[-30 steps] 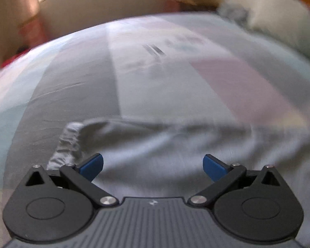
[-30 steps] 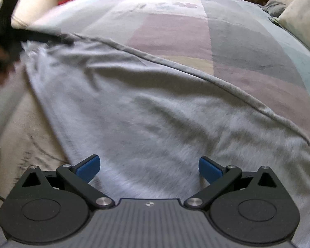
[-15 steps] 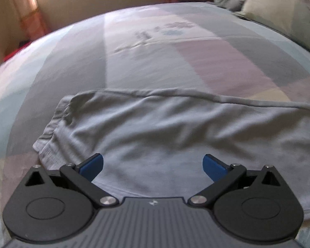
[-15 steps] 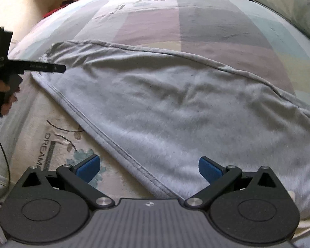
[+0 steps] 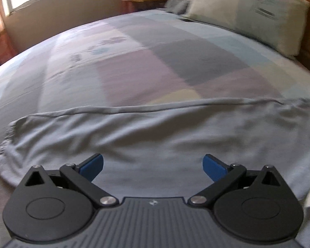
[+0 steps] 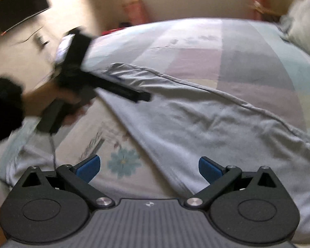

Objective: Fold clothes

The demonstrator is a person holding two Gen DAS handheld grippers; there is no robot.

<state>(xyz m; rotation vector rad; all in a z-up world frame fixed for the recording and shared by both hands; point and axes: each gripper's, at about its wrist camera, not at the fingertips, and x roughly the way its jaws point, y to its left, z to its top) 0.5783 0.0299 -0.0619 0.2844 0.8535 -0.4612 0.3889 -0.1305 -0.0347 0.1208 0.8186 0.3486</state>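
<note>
Grey garment [image 5: 155, 136] lies spread flat on the bed [image 5: 134, 62], near edge hidden under both devices; its right end runs out of frame in the left wrist view. Left tongs [image 5: 153, 165] spread wide, empty, hovering above the cloth. Right tongs [image 6: 147, 168] likewise released, over the garment's hem and a flower print on the sheet. Pillow [image 5: 248, 12] beyond the garment, blurred. In the right wrist view, the hand [image 6: 57, 95] gripping the left device is smeared; details unreadable.
</note>
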